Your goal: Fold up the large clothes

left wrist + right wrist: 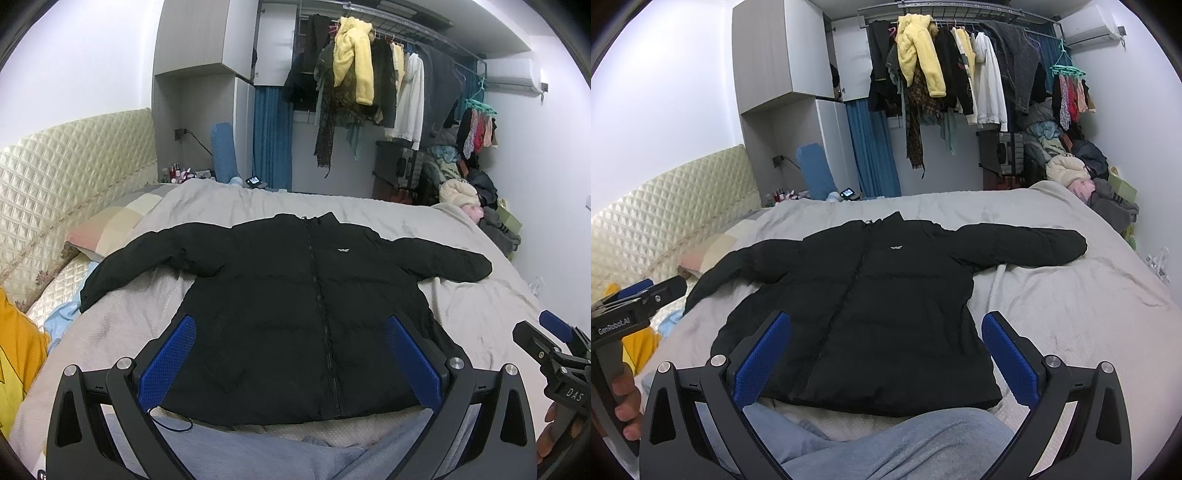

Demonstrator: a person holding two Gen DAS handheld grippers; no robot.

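A black puffer jacket (288,310) lies flat and face up on the grey bedspread (480,306), zipped, collar far from me, both sleeves spread out to the sides. It also shows in the right wrist view (871,314). My left gripper (291,332) is open and empty, held above the jacket's hem. My right gripper (886,328) is open and empty, also above the hem and a little to the right. Each gripper shows at the edge of the other's view: the right one (546,332), the left one (646,291).
A quilted cream headboard (66,173) and a pillow (110,225) are at the left. A yellow garment (18,354) lies at the bed's left edge. A rack of hanging clothes (373,77) and a clothes pile (469,195) stand beyond the bed. My jeans-clad legs (894,446) are nearest.
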